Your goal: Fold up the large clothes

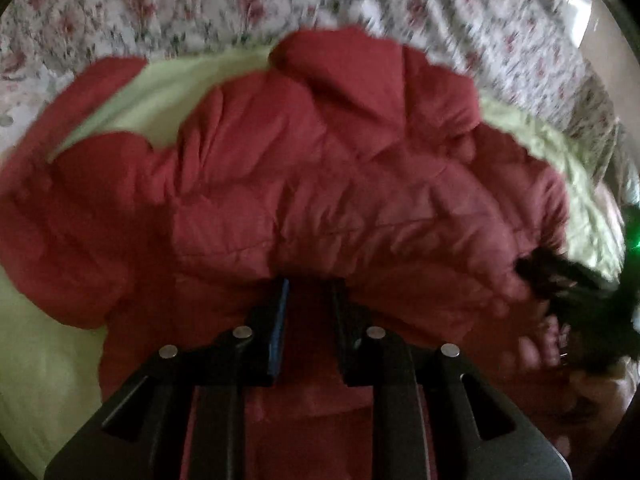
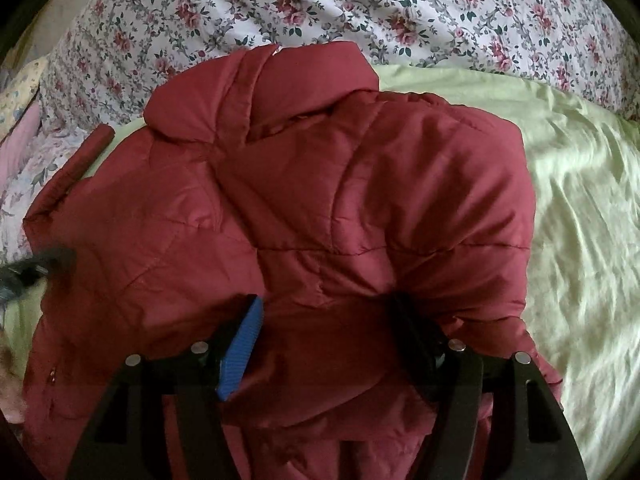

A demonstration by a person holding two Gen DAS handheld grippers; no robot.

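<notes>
A red quilted jacket (image 1: 320,184) lies on a pale green sheet (image 1: 152,96); it also fills the right wrist view (image 2: 320,200), collar toward the far side. My left gripper (image 1: 310,284) is shut on a thick fold of the jacket's near edge, fabric bunched between the fingers. My right gripper (image 2: 326,304) has its jaws wide apart around the jacket's near edge, with red fabric between and over the fingertips. The right gripper also shows blurred at the right of the left wrist view (image 1: 560,280), and the left one at the left edge of the right wrist view (image 2: 32,268).
A floral bedspread (image 2: 360,8) covers the bed beyond the green sheet (image 2: 580,200). A loose red strap or cuff (image 2: 88,152) lies at the jacket's left. A pillow corner (image 2: 20,92) sits at the far left.
</notes>
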